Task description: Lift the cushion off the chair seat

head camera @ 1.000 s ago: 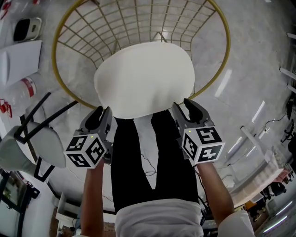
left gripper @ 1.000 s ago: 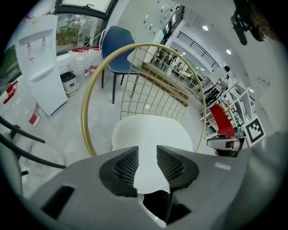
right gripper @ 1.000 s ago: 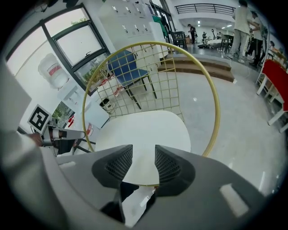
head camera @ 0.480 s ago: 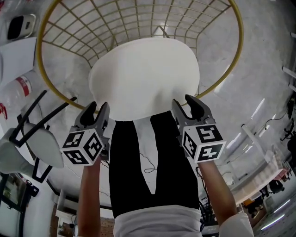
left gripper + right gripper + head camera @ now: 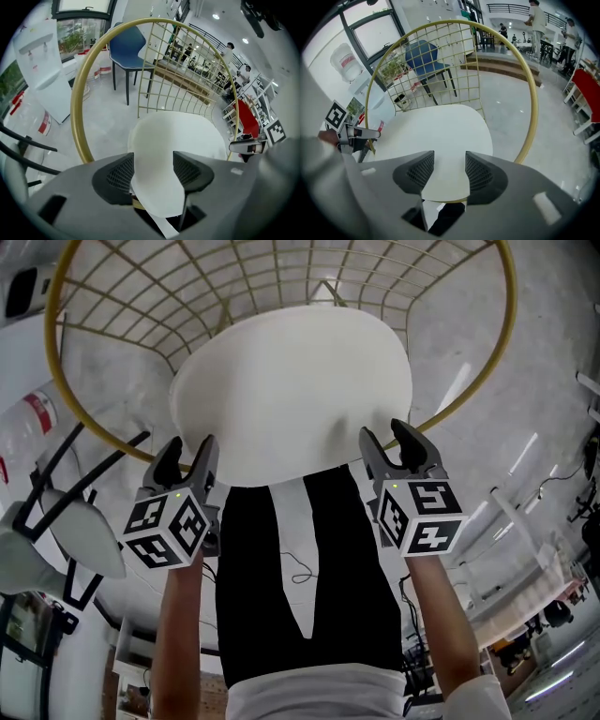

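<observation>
Left gripper (image 5: pixel 186 454): points steeply down at the near left edge of the cushion (image 5: pixel 291 390). Its jaws are opening wide with that edge between them, and the pads do not press on it.
Cushion: white and rounded, it seems to rest on the seat of the wire chair (image 5: pixel 74 108) – the near edge is the one within reach.
Right gripper (image 5: pixel 398 439): it mirrors the left at the near right edge, jaws opening, edge between them but not pinched.
Two grippers: probably to keep a wide, soft thing level when it is lifted.
</observation>
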`<state>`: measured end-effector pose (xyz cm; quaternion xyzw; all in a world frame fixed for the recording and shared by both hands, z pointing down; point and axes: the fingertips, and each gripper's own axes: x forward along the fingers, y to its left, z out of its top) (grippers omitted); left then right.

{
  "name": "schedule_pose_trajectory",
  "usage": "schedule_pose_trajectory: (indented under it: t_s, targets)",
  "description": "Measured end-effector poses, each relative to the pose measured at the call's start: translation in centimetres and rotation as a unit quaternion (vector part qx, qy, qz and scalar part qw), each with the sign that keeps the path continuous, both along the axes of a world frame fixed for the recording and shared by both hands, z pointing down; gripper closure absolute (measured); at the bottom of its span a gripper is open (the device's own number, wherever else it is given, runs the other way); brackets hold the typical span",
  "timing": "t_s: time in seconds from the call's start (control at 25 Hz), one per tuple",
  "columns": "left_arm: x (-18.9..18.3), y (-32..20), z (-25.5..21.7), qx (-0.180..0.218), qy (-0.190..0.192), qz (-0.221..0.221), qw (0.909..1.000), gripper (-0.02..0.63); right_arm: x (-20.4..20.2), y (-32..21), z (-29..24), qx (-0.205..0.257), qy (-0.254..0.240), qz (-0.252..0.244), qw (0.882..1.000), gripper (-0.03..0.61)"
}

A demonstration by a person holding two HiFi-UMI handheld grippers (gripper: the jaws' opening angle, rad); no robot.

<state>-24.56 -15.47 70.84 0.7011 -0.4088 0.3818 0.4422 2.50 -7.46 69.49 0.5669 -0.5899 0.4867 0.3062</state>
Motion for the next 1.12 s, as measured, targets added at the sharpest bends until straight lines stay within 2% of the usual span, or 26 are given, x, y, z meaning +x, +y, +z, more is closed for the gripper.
schedule_pose_trajectory:
  t_s: [0.24,0.68,1.12]
  targets:
    - [-0.1,-0.3,1.4,-0.005,-0.025,-0.031,0.9992,0.304,1.4,-0.6,1.2,0.0,0.02,0.01,1.0,0.319]
    - [0.4,-0.7,2.3,-0.013,-0.041,-0.046,0.998,0.284,4.6,-1.3,3.1,-0.01,0.077,0.029,0.997,0.232]
    - [0.8,-0.9,3.3,-0.025,-0.051,-0.056,0.9968,0.282,5.1,-1.9,5.8,-0.036,0.073,0.025,0.996,0.218]
